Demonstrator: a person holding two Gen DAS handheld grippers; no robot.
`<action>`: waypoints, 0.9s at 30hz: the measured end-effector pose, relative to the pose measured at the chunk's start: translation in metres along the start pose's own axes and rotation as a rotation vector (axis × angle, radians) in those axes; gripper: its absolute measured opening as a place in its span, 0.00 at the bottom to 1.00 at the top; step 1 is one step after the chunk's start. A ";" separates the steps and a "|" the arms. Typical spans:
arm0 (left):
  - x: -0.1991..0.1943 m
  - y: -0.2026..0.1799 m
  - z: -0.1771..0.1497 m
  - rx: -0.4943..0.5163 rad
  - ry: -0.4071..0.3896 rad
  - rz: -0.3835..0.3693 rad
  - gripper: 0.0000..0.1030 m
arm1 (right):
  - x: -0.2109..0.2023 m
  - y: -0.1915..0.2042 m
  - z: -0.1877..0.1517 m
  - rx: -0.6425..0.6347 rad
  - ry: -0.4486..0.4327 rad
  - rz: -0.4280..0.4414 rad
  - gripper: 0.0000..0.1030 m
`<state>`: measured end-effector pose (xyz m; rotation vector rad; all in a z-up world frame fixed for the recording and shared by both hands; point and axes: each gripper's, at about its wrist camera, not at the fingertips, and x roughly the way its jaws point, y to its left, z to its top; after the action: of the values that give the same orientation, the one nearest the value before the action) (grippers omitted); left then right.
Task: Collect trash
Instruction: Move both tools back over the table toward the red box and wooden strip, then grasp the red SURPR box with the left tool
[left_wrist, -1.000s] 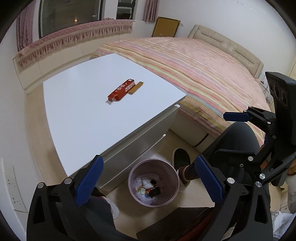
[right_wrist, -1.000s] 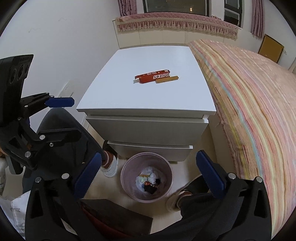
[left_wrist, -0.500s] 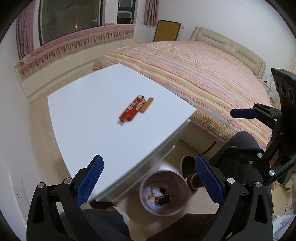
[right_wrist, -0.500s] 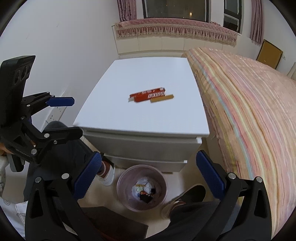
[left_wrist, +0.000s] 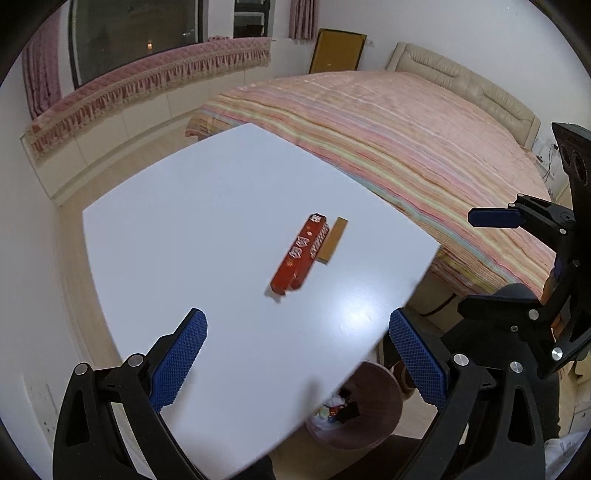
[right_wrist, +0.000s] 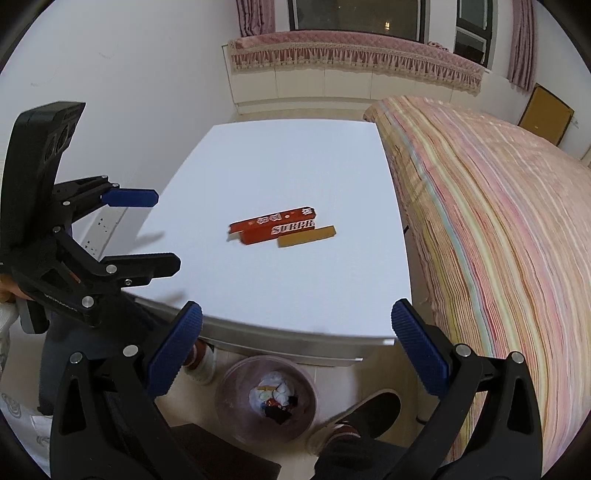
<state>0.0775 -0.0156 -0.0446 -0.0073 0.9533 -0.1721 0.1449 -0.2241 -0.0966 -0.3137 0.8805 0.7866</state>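
Nearest, the left tongs (left_wrist: 297, 345) hang over the front part of the white bench (left_wrist: 207, 236), fingers wide apart and holding nothing. The right tongs (right_wrist: 295, 339) are likewise spread and empty, hovering at the bench's front edge. Below that edge, on the floor, a pink bin (right_wrist: 266, 398) holds crumpled scraps. Farther in, near the middle of the bench, lies a red wrapper (right_wrist: 273, 224), with a thin tan strip (right_wrist: 307, 235) just beside it on the bed side. The striped bed (right_wrist: 498, 229) runs along the bench's right side.
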 end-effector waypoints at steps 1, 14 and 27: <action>0.005 0.002 0.003 0.002 0.003 -0.001 0.92 | 0.004 -0.002 0.002 -0.002 0.004 0.002 0.97; 0.058 0.017 0.025 0.030 0.056 -0.020 0.86 | 0.059 -0.027 0.018 -0.004 0.065 0.002 0.97; 0.072 0.019 0.027 0.044 0.073 -0.015 0.48 | 0.081 -0.032 0.028 -0.037 0.074 -0.002 0.97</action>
<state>0.1431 -0.0094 -0.0884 0.0322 1.0222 -0.2082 0.2150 -0.1911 -0.1455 -0.3779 0.9357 0.7941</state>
